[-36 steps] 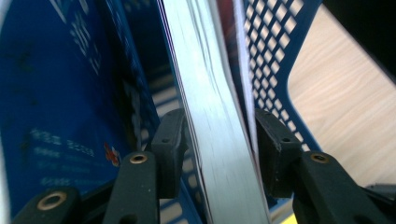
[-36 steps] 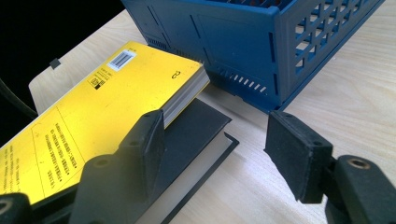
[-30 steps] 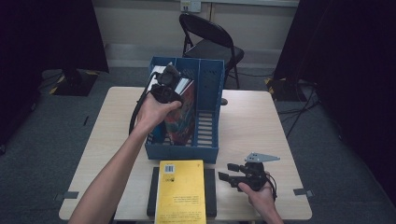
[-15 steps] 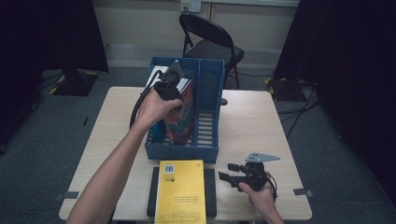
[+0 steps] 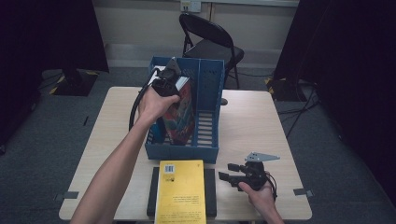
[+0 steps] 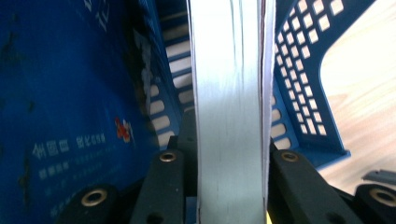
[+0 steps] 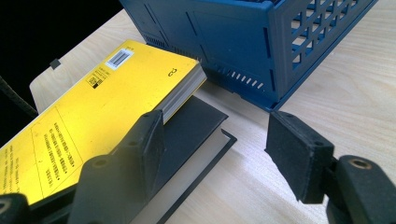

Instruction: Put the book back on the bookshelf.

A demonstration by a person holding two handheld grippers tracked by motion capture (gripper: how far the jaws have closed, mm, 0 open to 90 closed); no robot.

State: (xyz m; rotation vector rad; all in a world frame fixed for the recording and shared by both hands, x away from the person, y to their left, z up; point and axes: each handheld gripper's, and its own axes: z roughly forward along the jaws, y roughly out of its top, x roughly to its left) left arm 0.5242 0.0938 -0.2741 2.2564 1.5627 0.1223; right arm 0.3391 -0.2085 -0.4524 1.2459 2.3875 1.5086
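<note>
My left gripper (image 5: 173,82) is shut on a colourful book (image 5: 181,114), held upright over the left slot of the blue file rack (image 5: 208,144). In the left gripper view the book's white page edge (image 6: 229,116) runs up between the two black jaws, with the rack's slotted wall (image 6: 303,84) to its right. A yellow book (image 5: 181,191) lies flat on a black book (image 5: 210,184) at the table's front edge. My right gripper (image 5: 228,171) rests open on the table just right of them, its fingers (image 7: 299,154) apart with bare wood between; the yellow book (image 7: 93,98) lies at its left.
The wooden table (image 5: 252,116) has bare room right of the rack. A black folding chair (image 5: 210,42) stands behind the table. Dark curtains hang at both sides. Tape marks sit near the table's front corners.
My left gripper with the colourful book has shifted slightly toward the rack's back and left. The right gripper has stayed put.
</note>
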